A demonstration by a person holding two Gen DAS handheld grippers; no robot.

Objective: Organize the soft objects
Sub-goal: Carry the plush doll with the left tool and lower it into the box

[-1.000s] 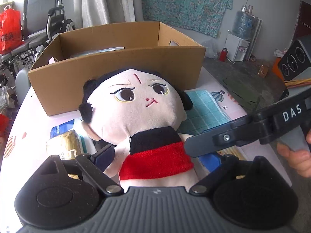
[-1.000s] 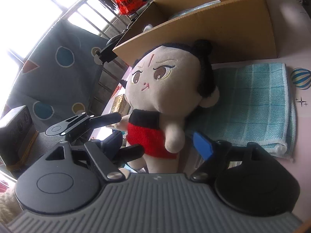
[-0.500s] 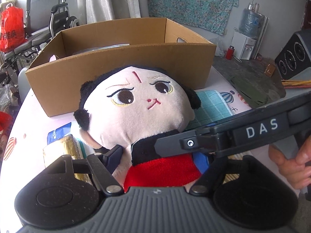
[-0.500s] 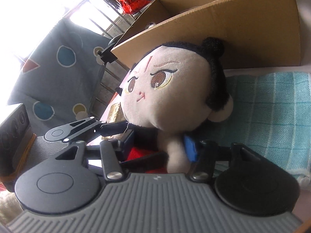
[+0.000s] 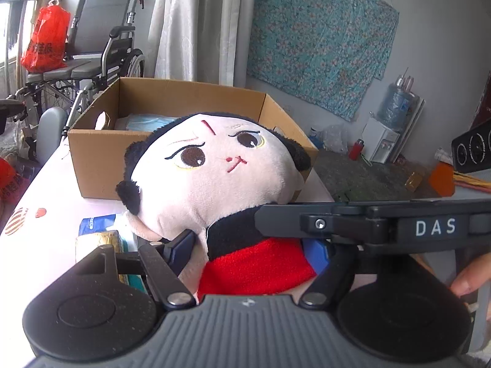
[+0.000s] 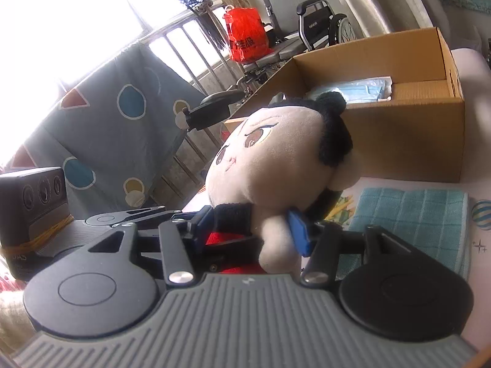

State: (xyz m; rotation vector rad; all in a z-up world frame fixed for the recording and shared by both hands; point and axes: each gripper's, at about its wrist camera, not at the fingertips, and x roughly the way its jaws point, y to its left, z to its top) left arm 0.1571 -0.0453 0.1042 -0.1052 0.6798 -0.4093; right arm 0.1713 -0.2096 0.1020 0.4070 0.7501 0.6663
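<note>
While both grippers clamp its red-and-black body, the plush doll (image 5: 214, 171) hangs tilted above the table (image 5: 46, 245).

Left gripper (image 5: 254, 245) and right gripper (image 6: 254, 230) are each closed on the doll's torso from opposite sides. Behind it stands an open cardboard box (image 5: 92, 159); a teal towel (image 6: 411, 214) lies on the table near the box.

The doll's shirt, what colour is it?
Red, under a black collar; the plush doll shows it best in the left wrist view.
</note>
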